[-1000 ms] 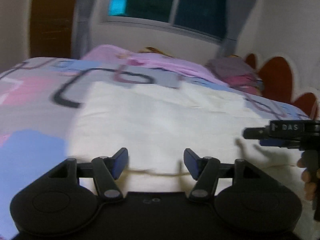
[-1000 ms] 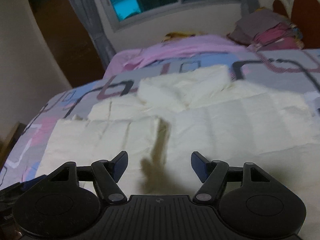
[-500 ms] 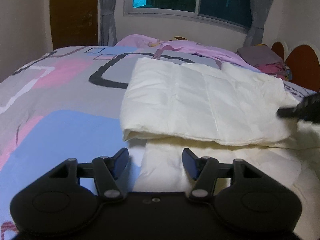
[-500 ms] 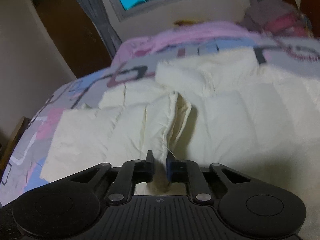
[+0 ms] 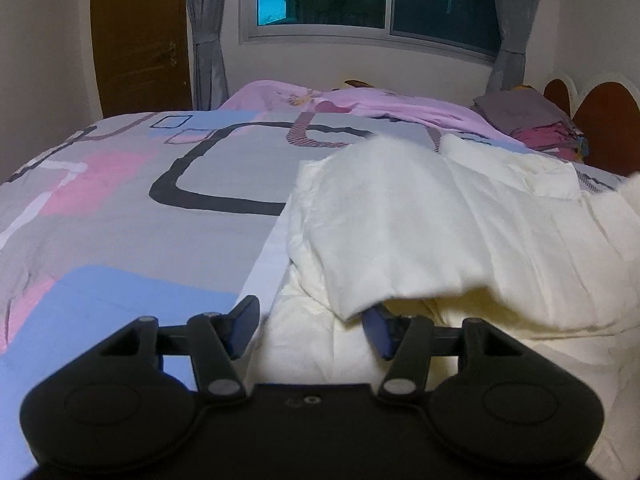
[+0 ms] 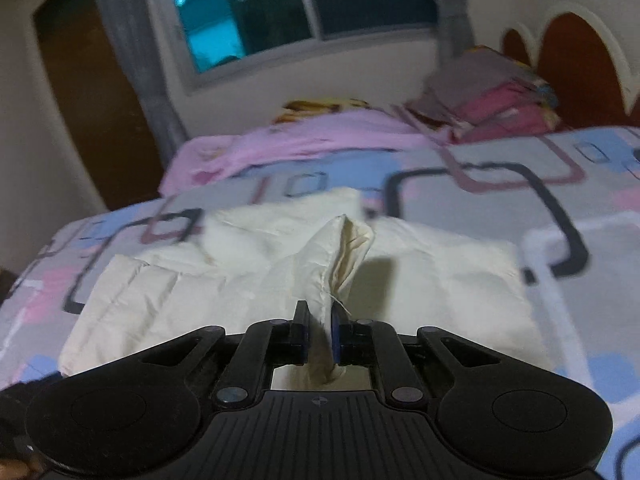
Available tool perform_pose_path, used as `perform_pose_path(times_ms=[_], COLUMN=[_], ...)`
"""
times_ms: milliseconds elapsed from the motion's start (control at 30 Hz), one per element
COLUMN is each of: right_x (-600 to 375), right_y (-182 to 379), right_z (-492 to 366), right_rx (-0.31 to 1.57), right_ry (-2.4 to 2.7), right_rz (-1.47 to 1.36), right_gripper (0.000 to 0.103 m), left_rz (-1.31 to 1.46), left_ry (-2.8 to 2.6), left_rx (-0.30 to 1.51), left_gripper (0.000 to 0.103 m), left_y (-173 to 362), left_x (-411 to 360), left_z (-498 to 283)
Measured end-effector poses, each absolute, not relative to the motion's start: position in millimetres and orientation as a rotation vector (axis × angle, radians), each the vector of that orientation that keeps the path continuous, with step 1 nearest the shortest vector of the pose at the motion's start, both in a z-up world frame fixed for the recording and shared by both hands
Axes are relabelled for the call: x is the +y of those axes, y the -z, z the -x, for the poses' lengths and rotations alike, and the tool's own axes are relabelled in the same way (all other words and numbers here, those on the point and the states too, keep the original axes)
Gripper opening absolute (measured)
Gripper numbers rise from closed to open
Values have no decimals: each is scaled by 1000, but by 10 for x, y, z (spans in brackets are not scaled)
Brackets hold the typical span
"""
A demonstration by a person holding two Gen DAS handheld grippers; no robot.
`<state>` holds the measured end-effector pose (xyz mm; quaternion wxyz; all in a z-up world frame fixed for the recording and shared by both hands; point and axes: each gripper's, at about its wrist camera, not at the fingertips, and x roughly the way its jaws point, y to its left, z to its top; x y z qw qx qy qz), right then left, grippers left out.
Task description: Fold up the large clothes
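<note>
A large cream padded garment [image 5: 400,220] lies on the bed, its upper layer lifted into a flap that droops toward the camera. My left gripper [image 5: 310,312] sits low at the garment's near left edge. Its jaws are closing, with cream fabric between them but no pad pressing, and the flap's corner hides the right fingertip. In the right wrist view the same garment [image 6: 440,280] spreads across the bed. My right gripper [image 6: 320,320] is shut on a pinched ridge of its fabric, which rises from the jaws like a tent.
The bed has a grey, pink and blue patterned cover [image 5: 120,200]. A pink quilt [image 5: 360,100] and a stack of folded clothes [image 5: 532,120] lie at the far side by the headboard [image 5: 608,128]. A window and a brown door stand behind.
My right gripper shut on a fold of the garment and lifted it. In the left view the top layer rose into a flap toward me, and my left gripper sank to the garment's edge.
</note>
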<state>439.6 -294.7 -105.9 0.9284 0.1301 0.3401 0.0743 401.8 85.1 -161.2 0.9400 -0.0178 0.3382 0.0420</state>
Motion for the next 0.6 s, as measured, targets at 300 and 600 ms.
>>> perform_pose_path(times_ms=[300,600], right_x=[-3263,-3196], right_y=[1273,1431], right_z=[-4351,-4400], right_rx=[727,765], right_ry=[-68,-8], right_rz=[-222,-147], right_gripper=[10,11], left_rz=[6,9], left_ry=[-56,-27], left_rx=[626,702], left_gripper=[11,26], left_y=[1566,1575], left_x=[767,820], left_z=[-4021,-4066])
